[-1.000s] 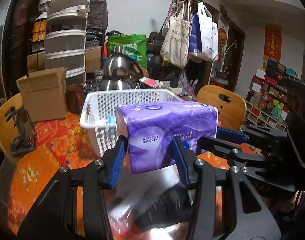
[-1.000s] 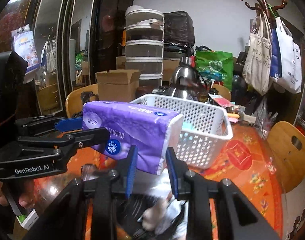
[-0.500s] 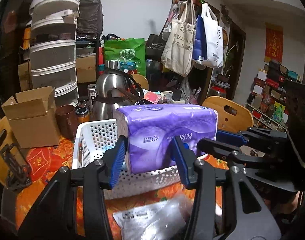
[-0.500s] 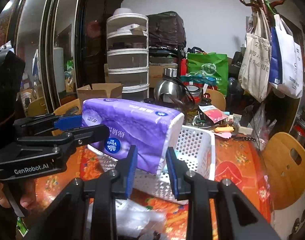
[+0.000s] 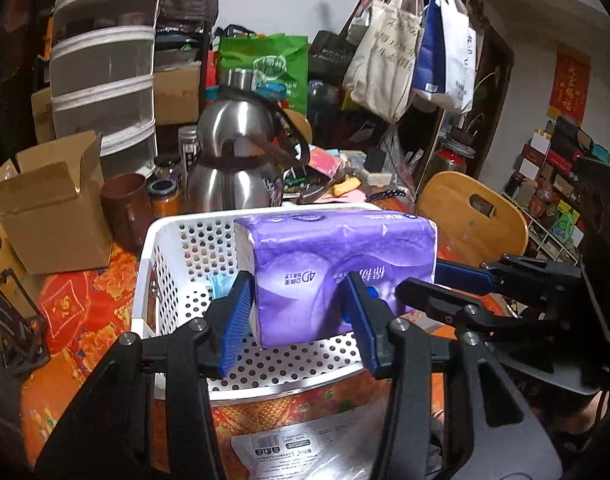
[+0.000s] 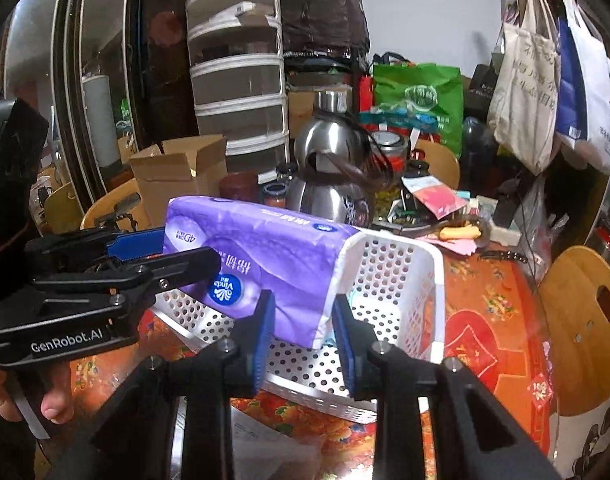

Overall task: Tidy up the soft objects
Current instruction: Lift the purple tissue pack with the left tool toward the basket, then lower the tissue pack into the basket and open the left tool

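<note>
The purple tissue pack [image 5: 341, 276] hangs in the air over the white perforated basket [image 5: 173, 264], held at both ends — the left gripper [image 5: 297, 312] clamps one end between its blue pads, the right gripper [image 6: 301, 320] pinches the other end. The basket sits on the tabletop [image 6: 489, 308], which is covered in a red-orange floral cloth. Behind it stand a steel kettle [image 5: 237, 160] and an open cardboard box [image 5: 53, 204]; a clear plastic bag [image 5: 305, 448] lies in front of the basket.
</note>
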{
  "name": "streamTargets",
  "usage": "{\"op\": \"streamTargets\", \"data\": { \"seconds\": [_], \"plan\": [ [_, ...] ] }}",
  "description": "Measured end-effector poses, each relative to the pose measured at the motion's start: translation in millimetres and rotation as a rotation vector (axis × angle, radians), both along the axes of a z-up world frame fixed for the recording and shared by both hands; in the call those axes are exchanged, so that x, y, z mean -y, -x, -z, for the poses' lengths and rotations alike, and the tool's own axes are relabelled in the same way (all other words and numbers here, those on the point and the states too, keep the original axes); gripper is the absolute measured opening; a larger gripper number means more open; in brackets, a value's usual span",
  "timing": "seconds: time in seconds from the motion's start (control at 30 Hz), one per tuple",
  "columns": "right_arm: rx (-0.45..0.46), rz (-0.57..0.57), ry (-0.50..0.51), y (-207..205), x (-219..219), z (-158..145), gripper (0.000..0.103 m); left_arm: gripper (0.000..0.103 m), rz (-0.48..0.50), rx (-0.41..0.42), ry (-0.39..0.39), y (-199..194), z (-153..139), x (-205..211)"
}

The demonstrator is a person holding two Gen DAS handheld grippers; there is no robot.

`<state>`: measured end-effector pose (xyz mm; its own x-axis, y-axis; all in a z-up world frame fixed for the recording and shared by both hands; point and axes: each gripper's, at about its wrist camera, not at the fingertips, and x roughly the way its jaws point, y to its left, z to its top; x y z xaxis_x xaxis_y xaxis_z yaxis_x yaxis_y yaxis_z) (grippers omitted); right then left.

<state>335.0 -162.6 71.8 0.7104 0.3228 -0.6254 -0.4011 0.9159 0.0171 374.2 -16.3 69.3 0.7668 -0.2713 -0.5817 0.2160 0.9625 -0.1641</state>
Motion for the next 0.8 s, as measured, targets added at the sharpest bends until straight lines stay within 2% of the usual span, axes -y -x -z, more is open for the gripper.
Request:
{"op": "streamTargets", "data": {
  "seconds": [0.33,0.37,0.4,0.47,0.57,0.8],
  "plan": [
    [-0.039,0.019,0.023,-19.2,-2.0,21.2,0.03,0.046,-0.042,-0.059,0.001,-20.8,29.8,-10.3],
    [-0.043,0.03,0.027,-20.6,-0.3,23.4,0.034,0.051,-0.045,-0.063,0.015,-20.3,31.1,-13.7],
    [-0.051,0.042,0.028,-21.9,2.3,25.7,0.042,0.062,-0.059,-0.059,0.02,-19.0,31.7,-17.7],
    [-0.072,0.066,0.017,-23.3,11.3,30.2,0.049,0.077,-0.084,-0.047,0.005,-14.7,30.9,-22.4],
    [-0.089,0.075,-0.031,-21.6,24.0,31.4,0.054,0.08,-0.087,-0.028,-0.006,-6.7,28.6,-25.0],
    [-0.098,0.073,-0.035,-13.1,30.2,35.0,0.059,0.084,-0.085,-0.034,-0.031,1.7,29.8,-18.6]
  ]
}}
